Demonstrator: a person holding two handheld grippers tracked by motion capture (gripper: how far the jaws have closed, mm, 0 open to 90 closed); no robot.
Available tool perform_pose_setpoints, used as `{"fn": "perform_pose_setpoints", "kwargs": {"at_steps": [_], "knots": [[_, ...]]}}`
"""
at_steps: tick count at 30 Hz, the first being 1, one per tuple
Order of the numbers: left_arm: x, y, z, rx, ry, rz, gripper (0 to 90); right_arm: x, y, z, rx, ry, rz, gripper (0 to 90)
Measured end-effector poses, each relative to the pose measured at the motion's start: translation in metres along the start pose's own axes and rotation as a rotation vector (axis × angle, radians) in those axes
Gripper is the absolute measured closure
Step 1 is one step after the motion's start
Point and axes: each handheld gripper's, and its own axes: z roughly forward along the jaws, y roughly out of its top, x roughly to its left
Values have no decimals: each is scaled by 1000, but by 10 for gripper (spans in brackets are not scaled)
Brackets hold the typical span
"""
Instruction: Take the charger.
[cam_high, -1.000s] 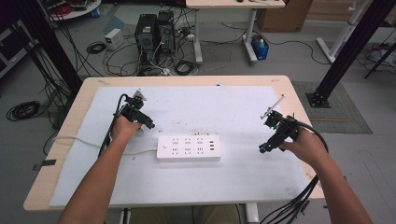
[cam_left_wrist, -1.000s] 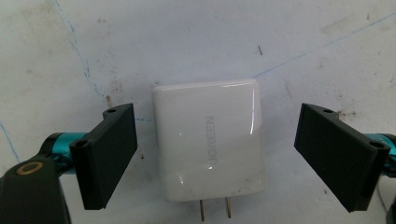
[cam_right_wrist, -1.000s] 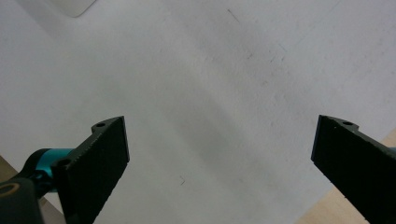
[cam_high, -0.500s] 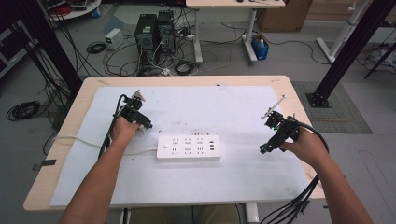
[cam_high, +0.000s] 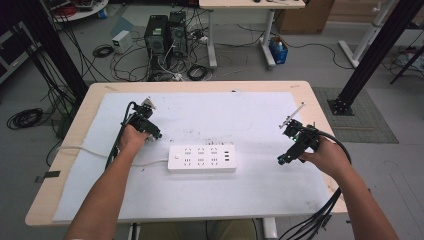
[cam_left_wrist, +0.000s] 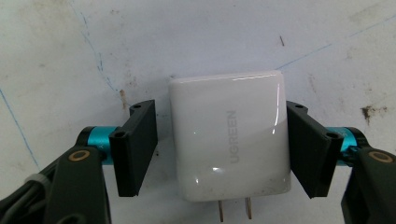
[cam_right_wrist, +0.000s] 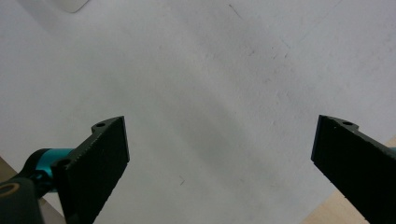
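The left hand-held gripper (cam_left_wrist: 219, 154) has just been closing round the white charger (cam_left_wrist: 229, 135) — one pad touching, not yet clamped — pickup imminent

On the table (cam_high: 75, 165) there is one white power strip (cam_high: 201, 158) and one white mat (cam_high: 225, 120) under it. One white charger (cam_left_wrist: 229, 135) lies on the mat — it has two metal prongs (cam_left_wrist: 233, 211). The person holds two grippers, one in each hand: the left gripper (cam_high: 150, 131) and the right gripper (cam_high: 287, 156), each with two black jaws. On the floor behind the table stand two dark computer towers (cam_high: 165, 35) — and one small white box (cam_high: 121, 41) is near them.
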Motion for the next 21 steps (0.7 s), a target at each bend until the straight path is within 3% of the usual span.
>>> {"fn": "perform_pose_setpoints", "kwargs": {"at_steps": [1, 5, 9, 14, 19, 20, 21], "knots": [[0, 0, -1, 1, 2, 11, 424, 0, 0, 0, 3, 0, -3, 35], [0, -2, -2, 6, 2, 34, 425, 0, 0, 0, 2, 0, -1, 35], [0, -4, -12, -40, -11, 27, 426, 2, 1, 0, 3, -2, -6, 35], [-3, -9, -35, -94, -37, 66, 426, 5, 1, -1, -5, -3, -1, 35], [-12, -21, -66, -156, -59, 110, 426, 10, 3, -3, -11, -4, -28, 35], [-12, -21, -66, -156, -59, 110, 426, 10, 3, -3, -11, -4, -28, 35], [-17, -28, -82, -182, -65, 138, 426, 15, 4, -5, -19, -6, -40, 35]]}}
